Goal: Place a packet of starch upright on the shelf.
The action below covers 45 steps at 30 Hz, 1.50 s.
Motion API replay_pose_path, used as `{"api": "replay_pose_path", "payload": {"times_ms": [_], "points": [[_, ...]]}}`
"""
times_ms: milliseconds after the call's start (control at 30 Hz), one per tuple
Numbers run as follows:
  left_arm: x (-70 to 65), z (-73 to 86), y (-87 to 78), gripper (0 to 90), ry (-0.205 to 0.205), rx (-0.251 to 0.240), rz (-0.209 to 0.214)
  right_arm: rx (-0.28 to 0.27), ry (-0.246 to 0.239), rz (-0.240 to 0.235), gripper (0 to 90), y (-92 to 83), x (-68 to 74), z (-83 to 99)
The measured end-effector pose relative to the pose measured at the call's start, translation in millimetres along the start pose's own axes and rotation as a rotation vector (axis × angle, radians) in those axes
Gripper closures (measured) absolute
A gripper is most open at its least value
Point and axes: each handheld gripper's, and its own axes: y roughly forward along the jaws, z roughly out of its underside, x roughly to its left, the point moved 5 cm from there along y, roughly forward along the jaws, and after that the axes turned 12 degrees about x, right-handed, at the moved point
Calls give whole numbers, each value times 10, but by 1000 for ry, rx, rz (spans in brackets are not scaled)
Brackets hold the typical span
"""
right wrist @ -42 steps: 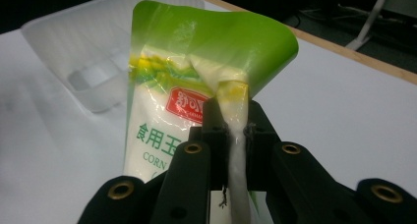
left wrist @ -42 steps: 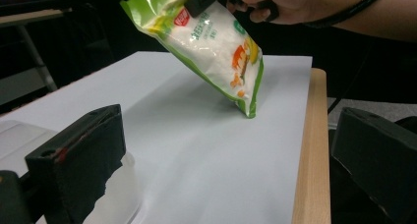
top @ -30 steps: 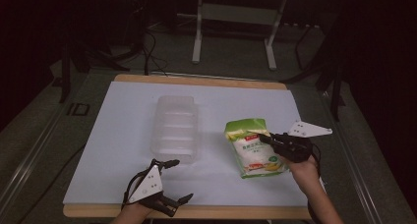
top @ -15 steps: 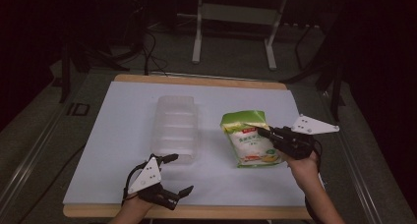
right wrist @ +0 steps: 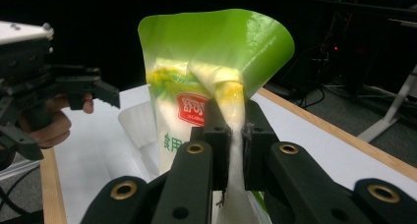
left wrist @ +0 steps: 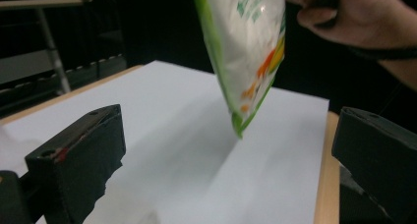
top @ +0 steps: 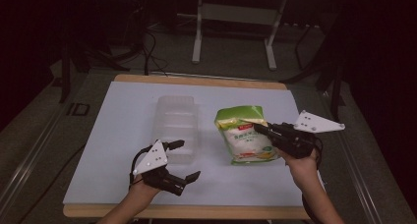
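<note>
A green and white food bag (top: 243, 135) hangs by its side edge from my right gripper (top: 260, 129), lifted off the white table (top: 108, 135). In the right gripper view the jaws (right wrist: 235, 135) are shut on a pinched fold of the bag (right wrist: 216, 52), whose green top flares above them. My left gripper (top: 189, 160) is at the front left, open and empty, next to a clear plastic container (top: 177, 123). In the left gripper view the wide-apart jaws (left wrist: 231, 150) point at the bag (left wrist: 246, 52), which dangles above the tabletop with the other hand (left wrist: 354, 17) behind it.
The clear container (right wrist: 140, 126) lies just behind the bag in the right gripper view, with the left gripper (right wrist: 74, 89) beyond it. The table's wooden rim (top: 196, 211) runs along the front. Metal stand legs (top: 199, 37) and cables sit on the dark floor behind.
Both hands have risen. The right gripper has lifted the bag off the table and upright. The left gripper has moved up toward the container, still open.
</note>
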Motion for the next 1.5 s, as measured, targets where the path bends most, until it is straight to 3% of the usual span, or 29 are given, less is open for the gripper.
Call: {"api": "replay_pose_path", "payload": {"times_ms": [167, 333, 667, 733, 867, 933, 1067, 1300, 1367, 1500], "points": [[51, -173, 71, 0, -42, -16, 43, -10, -11, -13, 845, 5, 58, -54], [73, -297, 154, 0, -57, 8, 48, -22, -25, -12, 845, 1, 109, -133], [90, -632, 285, 0, -24, -28, 99, -22, -42, -13, 845, 37, 175, -233], [118, -663, 341, 0, -5, -13, 96, -20, -43, -12, 845, 54, 178, -241], [144, -687, 456, 1, -17, 6, 118, -21, -43, -14, 845, 82, 187, -250], [145, -692, 494, 107, -25, 9, 124, -20, -42, -15, 845, 92, 192, -252], [148, -717, 553, 162, -40, 17, 122, -21, -47, -17, 845, 112, 198, -255], [166, -757, 589, 449, -58, 7, 99, -15, -57, -17, 845, 142, 227, -273], [157, -768, 594, 492, -48, 5, 113, -13, -59, -16, 845, 150, 236, -278], [163, -769, 588, 613, -18, -4, 96, -15, -63, -17, 845, 157, 245, -284]]}}
